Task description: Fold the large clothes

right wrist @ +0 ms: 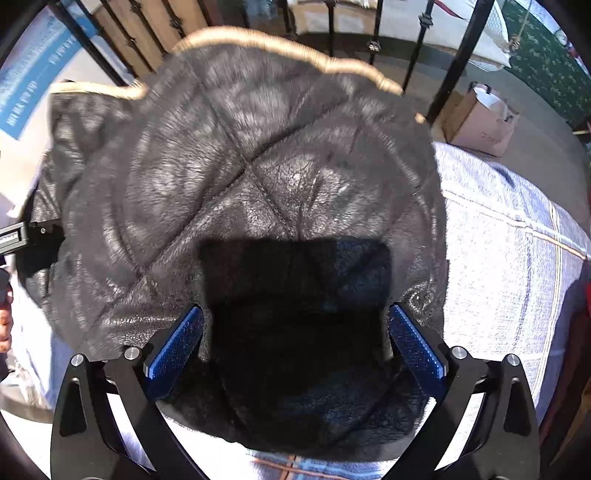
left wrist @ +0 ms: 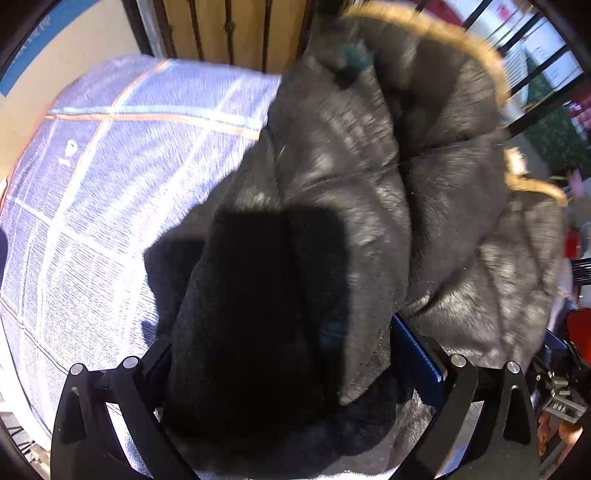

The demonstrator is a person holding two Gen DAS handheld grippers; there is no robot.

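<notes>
A black quilted puffer jacket (right wrist: 229, 177) with tan fur trim (right wrist: 295, 50) lies bunched on a bed with a blue-and-white checked cover (right wrist: 509, 258). In the right wrist view its dark knit sleeve cuff (right wrist: 295, 280) lies flat on the jacket body and fills the gap between the blue pads (right wrist: 173, 347) of my right gripper (right wrist: 295, 314), whose fingers are spread wide. In the left wrist view the other dark cuff (left wrist: 258, 288) sits between the wide-spread fingers of my left gripper (left wrist: 280, 332). It hides the left pad; the right pad (left wrist: 417, 350) shows. The jacket (left wrist: 369, 155) is heaped to the right.
A black metal bed frame (right wrist: 454, 66) with bars runs behind the jacket, with wooden panelling (left wrist: 229, 29) beyond it. A cardboard box (right wrist: 480, 122) sits on the floor at the back right. The other gripper's black body (right wrist: 26, 236) and a hand (right wrist: 5, 325) show at the left edge.
</notes>
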